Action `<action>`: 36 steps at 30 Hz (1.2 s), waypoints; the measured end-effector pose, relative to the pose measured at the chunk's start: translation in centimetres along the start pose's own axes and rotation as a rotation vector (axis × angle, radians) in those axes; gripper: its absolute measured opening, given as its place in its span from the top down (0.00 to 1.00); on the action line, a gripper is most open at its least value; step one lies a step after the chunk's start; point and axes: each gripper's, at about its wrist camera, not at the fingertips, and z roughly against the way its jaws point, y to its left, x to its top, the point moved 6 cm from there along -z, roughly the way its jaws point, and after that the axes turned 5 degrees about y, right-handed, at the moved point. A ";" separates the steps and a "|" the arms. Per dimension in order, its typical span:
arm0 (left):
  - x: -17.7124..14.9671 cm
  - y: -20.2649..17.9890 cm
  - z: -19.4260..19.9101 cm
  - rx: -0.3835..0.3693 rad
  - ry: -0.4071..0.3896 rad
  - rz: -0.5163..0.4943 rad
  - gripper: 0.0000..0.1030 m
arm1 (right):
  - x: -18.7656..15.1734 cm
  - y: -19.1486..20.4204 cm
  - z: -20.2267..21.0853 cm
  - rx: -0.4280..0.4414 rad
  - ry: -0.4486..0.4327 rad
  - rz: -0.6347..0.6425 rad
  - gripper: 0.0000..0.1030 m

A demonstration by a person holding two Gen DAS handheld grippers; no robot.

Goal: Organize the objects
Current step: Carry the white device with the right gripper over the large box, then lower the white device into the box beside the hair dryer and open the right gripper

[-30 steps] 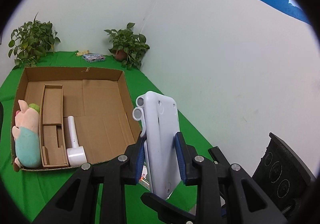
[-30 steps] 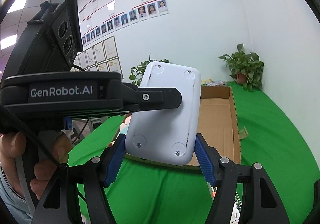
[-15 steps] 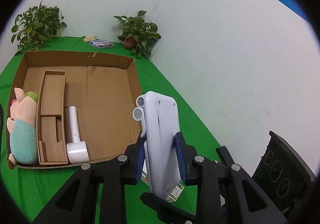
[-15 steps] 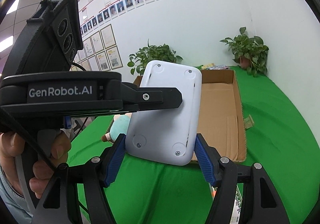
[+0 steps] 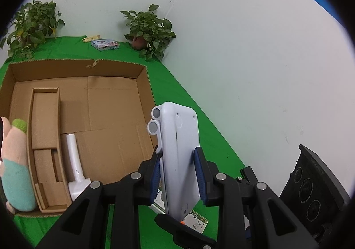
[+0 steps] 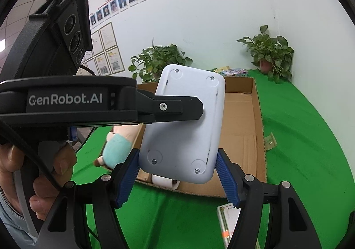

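Left gripper [image 5: 178,172] clamped on white device [image 5: 179,160]

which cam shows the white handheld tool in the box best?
Left wrist: the white handheld tool lies in full view on the cardboard box floor. Right wrist shows only its head, below the white device.
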 end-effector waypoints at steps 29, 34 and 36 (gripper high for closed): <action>0.6 9.5 -8.8 0.077 0.168 0.127 0.74 | 2.7 -4.9 -15.2 0.105 0.244 -0.079 0.37; -1.4 12.3 -11.8 0.087 0.235 0.180 0.74 | -0.7 -4.6 -18.1 0.124 0.341 -0.117 0.37; -1.8 13.0 -12.8 0.096 0.262 0.189 0.74 | -1.6 -4.9 -19.3 0.133 0.378 -0.131 0.37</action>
